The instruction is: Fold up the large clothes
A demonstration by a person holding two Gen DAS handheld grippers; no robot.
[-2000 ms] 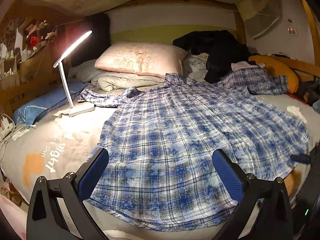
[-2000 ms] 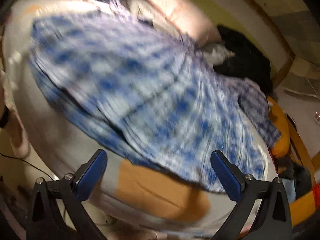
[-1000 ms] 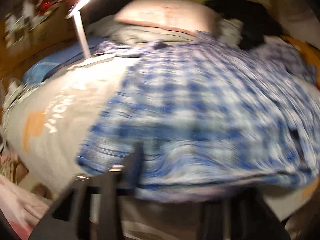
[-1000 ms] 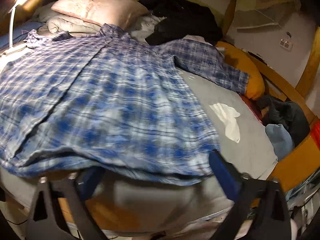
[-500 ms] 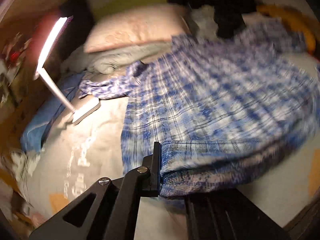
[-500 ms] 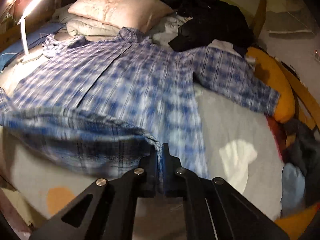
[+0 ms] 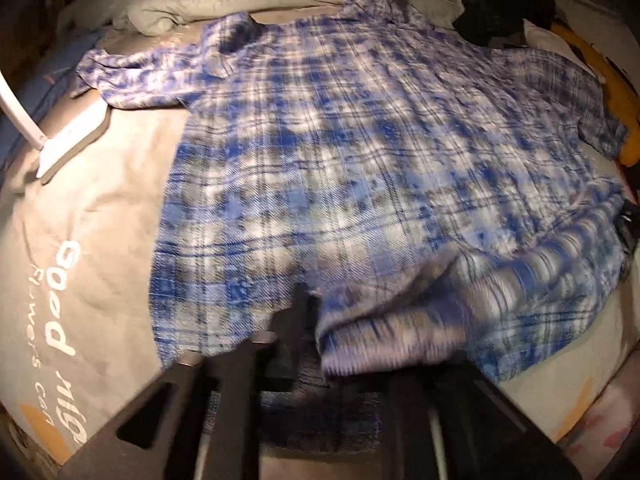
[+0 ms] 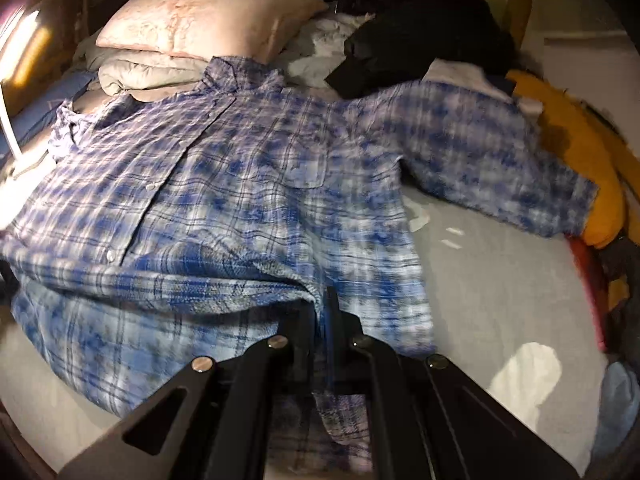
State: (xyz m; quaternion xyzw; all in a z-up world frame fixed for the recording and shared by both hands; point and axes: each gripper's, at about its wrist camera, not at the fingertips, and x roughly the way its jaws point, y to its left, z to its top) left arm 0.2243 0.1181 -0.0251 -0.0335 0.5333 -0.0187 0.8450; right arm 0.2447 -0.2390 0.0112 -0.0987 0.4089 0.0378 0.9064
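Left wrist view: a blue and white plaid shirt (image 7: pixel 360 160) lies spread across a grey bed cover (image 7: pixel 100 220), collar toward 12 o'clock. Motion blur softens the whole picture, most of all the lifted hem at 5 o'clock. The left gripper (image 7: pixel 308 320) sits at 6 o'clock with its fingers pressed together on the shirt's bottom edge, which is raised and doubled back over the body. Only 1 finger edge shows clearly; the other is hidden behind the bunched cloth. A white lamp base (image 7: pixel 72 136) rests on the cover at 9 o'clock, its stem cut off by the frame. Folded grey bedding (image 7: pixel 224 4) lies at 12 o'clock. White lettering on the cover at 8 o'clock is partly cut off.

Right wrist view: the shirt (image 8: pixel 240 184) fills the middle, its button placket running from 11 o'clock toward 7 o'clock, and 1 sleeve stretched out toward 3 o'clock over a yellow cushion (image 8: pixel 580 152). The right gripper (image 8: pixel 320 320) at 6 o'clock has its 2 fingers closed tight on the hem, and a fold of cloth runs from it toward 9 o'clock. A pink pillow (image 8: pixel 208 16) sits at 11 o'clock, a heap of black clothing (image 8: pixel 420 28) at 1 o'clock. A blue item at 4 o'clock is cut off and hard to identify.
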